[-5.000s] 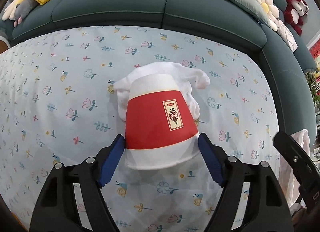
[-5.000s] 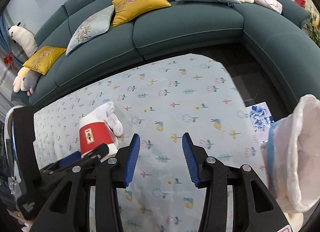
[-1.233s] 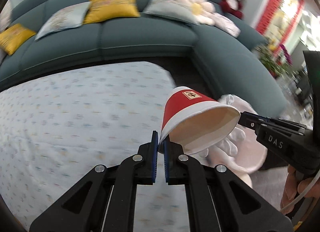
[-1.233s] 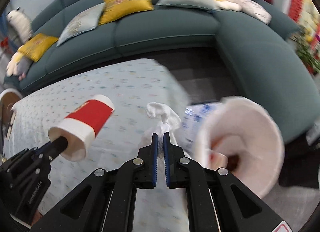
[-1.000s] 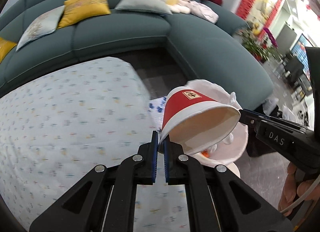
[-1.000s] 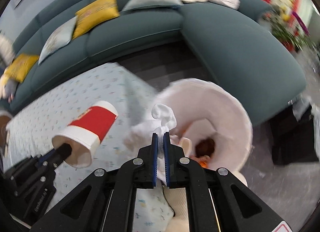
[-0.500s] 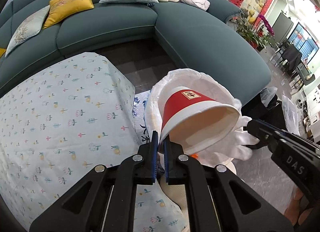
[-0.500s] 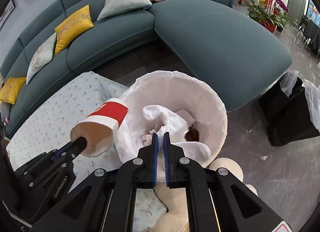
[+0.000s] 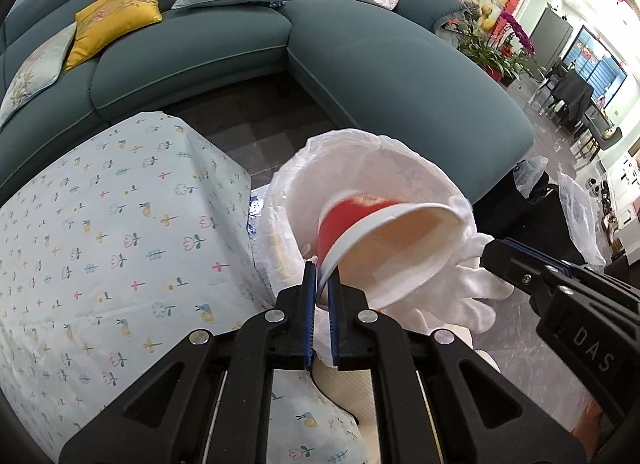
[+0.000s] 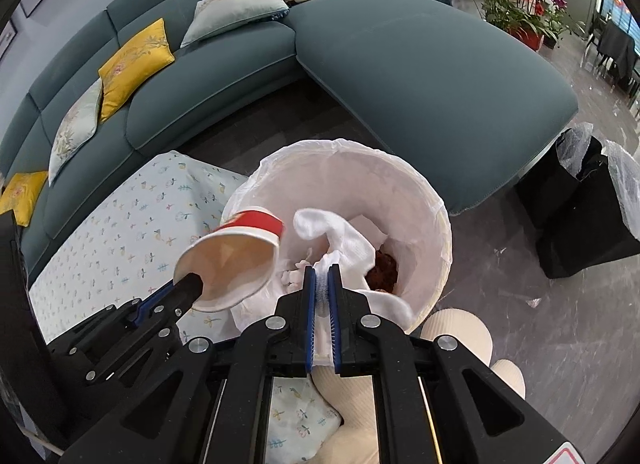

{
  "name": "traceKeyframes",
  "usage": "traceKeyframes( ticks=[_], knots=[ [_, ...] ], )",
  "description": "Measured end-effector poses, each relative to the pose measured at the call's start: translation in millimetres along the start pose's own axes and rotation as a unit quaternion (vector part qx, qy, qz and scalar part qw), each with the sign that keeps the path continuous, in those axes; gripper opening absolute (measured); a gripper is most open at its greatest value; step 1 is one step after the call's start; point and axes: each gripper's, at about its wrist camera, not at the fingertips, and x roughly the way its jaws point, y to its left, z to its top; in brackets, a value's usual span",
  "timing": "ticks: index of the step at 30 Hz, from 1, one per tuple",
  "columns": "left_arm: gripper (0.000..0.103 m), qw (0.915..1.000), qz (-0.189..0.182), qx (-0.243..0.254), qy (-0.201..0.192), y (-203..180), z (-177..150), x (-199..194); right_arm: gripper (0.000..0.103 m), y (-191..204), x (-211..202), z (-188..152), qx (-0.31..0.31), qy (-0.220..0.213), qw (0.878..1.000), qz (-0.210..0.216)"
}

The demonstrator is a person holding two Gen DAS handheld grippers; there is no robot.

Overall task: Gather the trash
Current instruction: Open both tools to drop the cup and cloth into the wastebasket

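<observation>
The left gripper is clamped on the rim of the red paper cup, held tilted over the near rim of the bin. The right gripper pinches a white cloth; its jaws have just been opening slightly, cloth still between them and hanging into the bin. The bin stands off the table's corner, sofa beyond. Step in hand: release. Next move calls for both grippers to part fully, letting each item drop inside the liner.
</observation>
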Motion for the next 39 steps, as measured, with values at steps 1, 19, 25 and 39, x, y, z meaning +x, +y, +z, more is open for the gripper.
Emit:
traceKeyframes(
  ticks=[1,19,25,39],
  knots=[
    [0.009,1.0,-0.002,-0.001,0.002,0.1,0.5,0.8,0.012,-0.2,0.1,0.3,0.002,-0.001,1.0,-0.001],
    [0.038,0.9994,0.018,-0.03,-0.003,17.6,-8.2,-11.5,0.046,9.6,-10.9,-3.6,-0.017,-0.017,1.0,0.01],
    [0.049,0.9976,0.045,-0.051,-0.012,36.0,-21.0,-35.0,0.063,25.7,-26.8,-11.6,-0.056,-0.029,0.998,0.007],
    [0.063,0.9929,0.104,-0.05,-0.029,42.8,-45.9,-87.2,0.067,41.5,-57.0,-48.6,-0.113,0.007,0.994,0.005]
  ],
)
